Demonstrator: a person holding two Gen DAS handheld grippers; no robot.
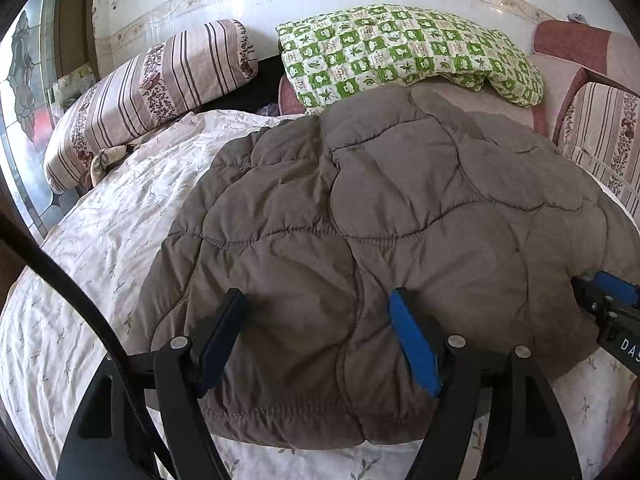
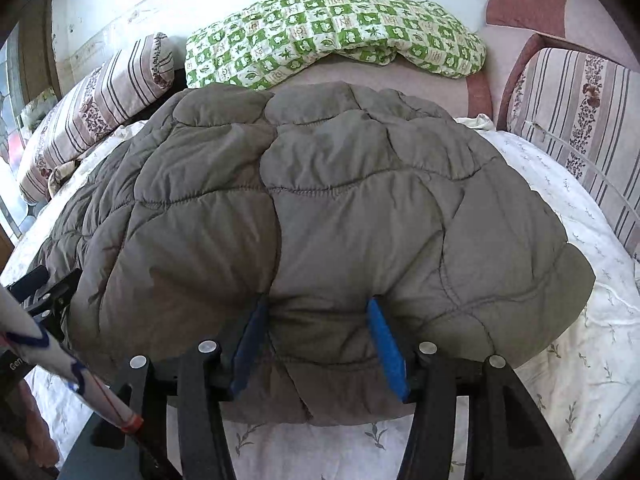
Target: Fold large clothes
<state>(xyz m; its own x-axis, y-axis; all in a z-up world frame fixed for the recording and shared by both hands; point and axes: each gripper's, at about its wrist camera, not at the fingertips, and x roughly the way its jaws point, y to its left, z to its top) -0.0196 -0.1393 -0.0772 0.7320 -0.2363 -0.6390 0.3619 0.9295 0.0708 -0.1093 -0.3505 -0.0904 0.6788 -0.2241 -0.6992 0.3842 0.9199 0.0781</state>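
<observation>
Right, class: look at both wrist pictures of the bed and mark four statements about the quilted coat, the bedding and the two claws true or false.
1. The grey-brown quilted coat lies on a white sheet with a sprig print. True.
2. The green checked quilt covers the coat. False: it lies beyond the coat, by the wall.
3. The left claw and the right claw are both at the coat's near edge. True.
4. A striped bolster lies on the coat. False: it lies beside the coat, off to the left.

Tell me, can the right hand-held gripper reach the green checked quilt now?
Probably not from here: the green checked quilt lies at the far side, with the bulky grey jacket between it and the right hand-held gripper.
</observation>
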